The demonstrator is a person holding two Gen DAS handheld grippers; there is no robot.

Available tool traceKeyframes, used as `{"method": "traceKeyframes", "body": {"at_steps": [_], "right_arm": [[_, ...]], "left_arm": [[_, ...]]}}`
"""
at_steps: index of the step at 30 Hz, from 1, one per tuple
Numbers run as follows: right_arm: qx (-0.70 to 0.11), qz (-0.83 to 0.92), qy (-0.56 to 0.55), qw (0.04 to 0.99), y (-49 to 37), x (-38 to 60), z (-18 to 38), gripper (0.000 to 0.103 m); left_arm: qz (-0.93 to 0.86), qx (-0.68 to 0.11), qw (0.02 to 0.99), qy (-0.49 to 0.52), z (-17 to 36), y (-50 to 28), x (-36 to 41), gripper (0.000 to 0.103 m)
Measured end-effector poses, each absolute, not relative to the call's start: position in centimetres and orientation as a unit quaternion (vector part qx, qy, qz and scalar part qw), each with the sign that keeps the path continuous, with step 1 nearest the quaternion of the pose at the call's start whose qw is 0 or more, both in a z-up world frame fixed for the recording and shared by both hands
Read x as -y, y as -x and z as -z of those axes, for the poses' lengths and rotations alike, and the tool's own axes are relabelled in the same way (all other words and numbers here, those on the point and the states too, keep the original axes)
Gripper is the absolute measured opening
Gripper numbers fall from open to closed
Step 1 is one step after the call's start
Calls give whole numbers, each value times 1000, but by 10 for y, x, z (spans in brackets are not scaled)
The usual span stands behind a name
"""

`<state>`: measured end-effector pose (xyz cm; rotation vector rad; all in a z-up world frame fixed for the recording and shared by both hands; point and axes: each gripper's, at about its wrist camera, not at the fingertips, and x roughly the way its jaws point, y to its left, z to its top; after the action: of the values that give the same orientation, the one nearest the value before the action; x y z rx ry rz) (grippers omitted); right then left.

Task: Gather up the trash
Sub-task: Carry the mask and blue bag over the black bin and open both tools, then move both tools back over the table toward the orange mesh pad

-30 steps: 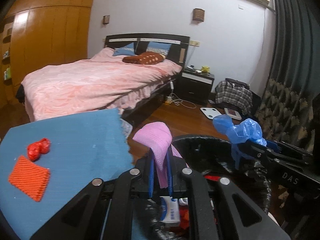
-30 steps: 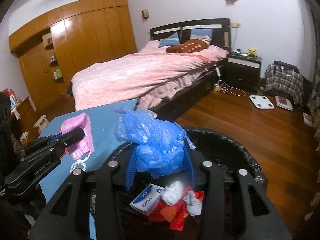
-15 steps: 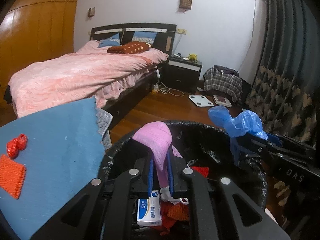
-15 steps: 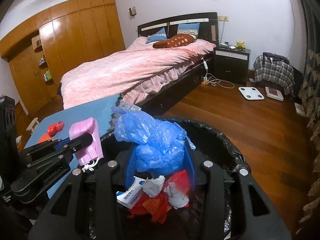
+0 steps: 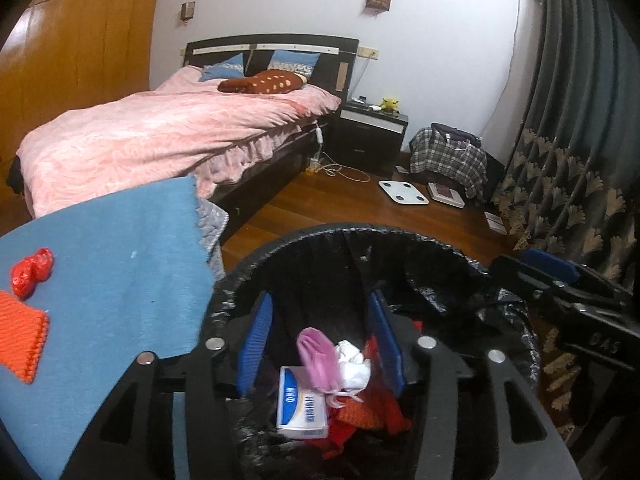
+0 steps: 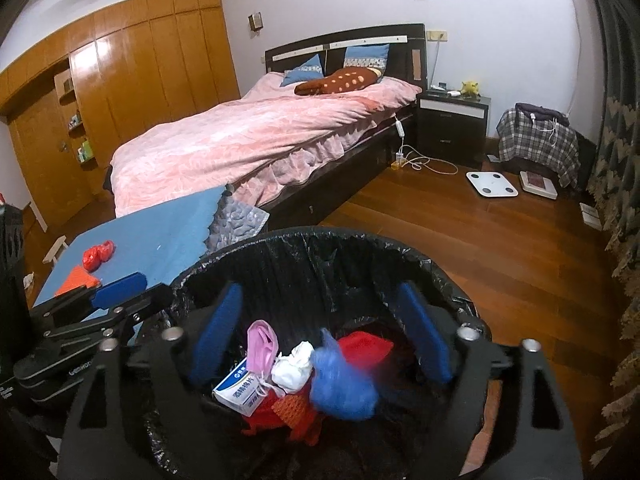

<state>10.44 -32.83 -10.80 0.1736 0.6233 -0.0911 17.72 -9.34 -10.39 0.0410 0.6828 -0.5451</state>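
Note:
A black-lined trash bin (image 5: 352, 236) (image 6: 320, 236) sits below both grippers. My left gripper (image 5: 320, 336) is open and empty over the bin. A pink face mask (image 5: 318, 364) (image 6: 262, 346) lies in the bin on a white and blue box (image 5: 302, 404) (image 6: 240, 390) beside white tissue (image 6: 292, 366) and red scraps (image 6: 366, 348). My right gripper (image 6: 320, 328) is open; a blurred blue plastic bag (image 6: 342, 386) is inside the bin below it. A red wrapper (image 5: 32, 272) (image 6: 98, 254) and an orange knitted piece (image 5: 18, 340) (image 6: 76, 278) lie on the blue table (image 5: 120, 260) (image 6: 160, 236).
A bed with a pink cover (image 5: 160, 132) stands behind the table. A black nightstand (image 5: 372, 132), a plaid bag (image 5: 448, 152), a white scale (image 5: 404, 192) and a cable are on the wooden floor (image 6: 480, 248). Dark curtains (image 5: 580, 120) hang at the right.
Both grippers opened over the bin. The pink mask dropped from the left gripper into the bin and the blue bag dropped from the right gripper.

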Motion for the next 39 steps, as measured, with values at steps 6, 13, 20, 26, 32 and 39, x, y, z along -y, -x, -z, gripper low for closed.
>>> {"method": "traceKeyframes", "body": {"at_steps": [6,13,20,26,32,39], "right_arm": [[-296,42,-84,951,-104,319,102,96],[-294,13,-80,952,-113,290,97,96],[-296,-31,-69,952,-131,243,93,96],[-294,-68,-52,952,-150,201,90,96],[-295,-100,-48,949,-171,163,93,96],[-299,-131,-34,945,-195,118,101,96]], "left_arm": [[228,-311,923,-16,95,-174,62,78],[173,-297,939,-10,86,-176,16,85],[110,-292,950,-3,86,-178,-37,86],[58,-296,953,4,94,-184,-82,86],[16,-302,953,5,105,-189,-117,86],[-14,-332,943,16,129,-201,-149,86]]}}
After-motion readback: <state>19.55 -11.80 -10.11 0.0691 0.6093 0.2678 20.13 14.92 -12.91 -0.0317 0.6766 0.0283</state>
